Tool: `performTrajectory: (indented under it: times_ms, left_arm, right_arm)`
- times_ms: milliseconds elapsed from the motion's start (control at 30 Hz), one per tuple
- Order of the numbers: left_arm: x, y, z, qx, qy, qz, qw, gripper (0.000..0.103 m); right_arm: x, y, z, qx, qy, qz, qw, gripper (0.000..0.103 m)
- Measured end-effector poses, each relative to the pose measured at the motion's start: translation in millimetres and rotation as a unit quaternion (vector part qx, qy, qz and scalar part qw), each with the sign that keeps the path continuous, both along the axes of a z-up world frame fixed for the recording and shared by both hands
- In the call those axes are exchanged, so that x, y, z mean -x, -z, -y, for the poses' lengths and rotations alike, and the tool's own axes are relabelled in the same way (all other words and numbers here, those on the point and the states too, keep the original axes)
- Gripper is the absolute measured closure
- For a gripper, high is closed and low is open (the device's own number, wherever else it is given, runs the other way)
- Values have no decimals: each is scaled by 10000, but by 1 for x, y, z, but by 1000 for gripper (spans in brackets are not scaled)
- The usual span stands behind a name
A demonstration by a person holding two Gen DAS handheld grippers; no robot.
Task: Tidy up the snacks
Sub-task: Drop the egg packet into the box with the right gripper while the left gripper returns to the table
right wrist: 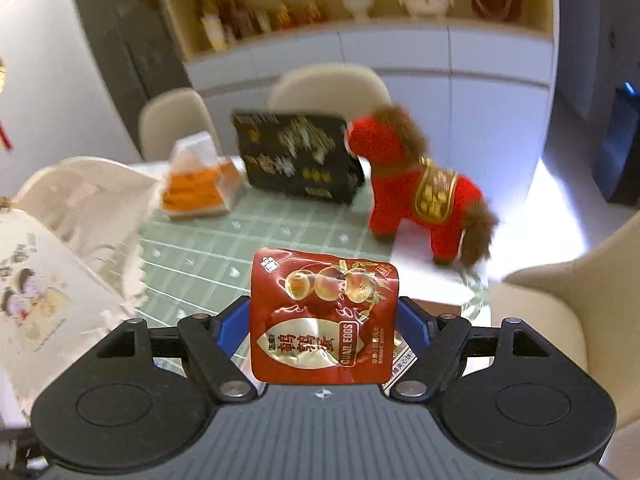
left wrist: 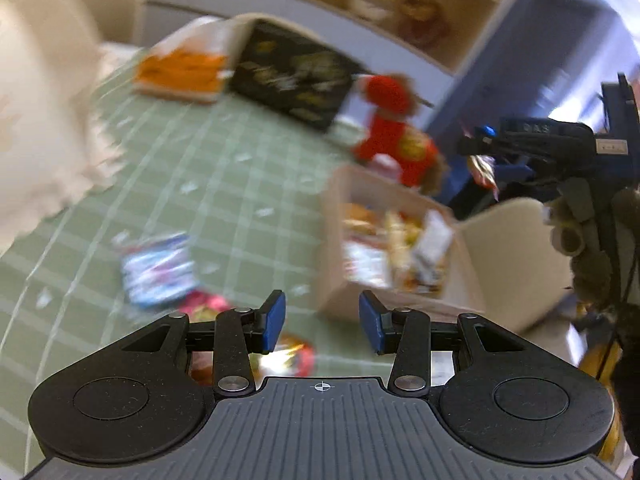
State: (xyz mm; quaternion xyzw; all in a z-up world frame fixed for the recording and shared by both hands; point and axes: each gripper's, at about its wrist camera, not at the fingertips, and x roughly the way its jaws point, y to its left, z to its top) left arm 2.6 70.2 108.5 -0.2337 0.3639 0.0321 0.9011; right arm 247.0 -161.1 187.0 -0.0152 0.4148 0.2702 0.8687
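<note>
- Right tongs (right wrist: 324, 320) pinched a red quail-egg snack pouch (right wrist: 323, 316) by its side edges, blue pads (right wrist: 230, 326) pressed on either flank; pouch stood upright w/ printed face toward the cam, held above the tabletop (right wrist: 208, 248).
- Left tongs (left wrist: 322, 326) were spread, nothing btwn the blue pads (left wrist: 275, 320); they hung over the green checked tabletop (left wrist: 168, 168).
- In the left wrist view the right tongs (left wrist: 486, 156) showed at upper right, a bit of shiny wrapper btwn them, above and just past a light wooden box (left wrist: 340, 292).
- Box sat near the tabletop's right edge, already filled w/ mixed snack packs (left wrist: 396, 248); blur kept the labels unreadable.
- Loose on the tabletop near the left tongs: a blue-white-pink packet (left wrist: 158, 272), a pink packet (left wrist: 208, 306) just beside it, and a red-gold packet (left wrist: 292, 354) partly hidden under the left tongs.
- Farther back: a black box w/ gold print (right wrist: 296, 156) standing up, an orange tissue-type pack (right wrist: 196, 192) to its left, a red plush horse (right wrist: 420, 184) to its right.
- White printed bag (right wrist: 60, 260) lay at the left side of the tabletop.
- Cream chairs (right wrist: 568, 320) stood round the tabletop; a wall shelf w/ ornaments (right wrist: 360, 0) lay behind.
</note>
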Motion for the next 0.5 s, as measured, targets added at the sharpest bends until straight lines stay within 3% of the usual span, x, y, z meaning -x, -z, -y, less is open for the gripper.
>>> performTrajectory:
  times_ms: [233,367,500]
  left_arm:
    - [28,40,-66,280,-1002,-560,9930,58]
    - [27,51,-83,331,-982,-828,9912,58]
    - [28,49,-95,257,-998,-869,9909,58]
  right_arm:
    - [10,27,-21,333,-66,165,9993,25]
    - [23,41,-38,457,-233,129,9986,25]
    - [46,58,-71,434,-782,29,9960,25]
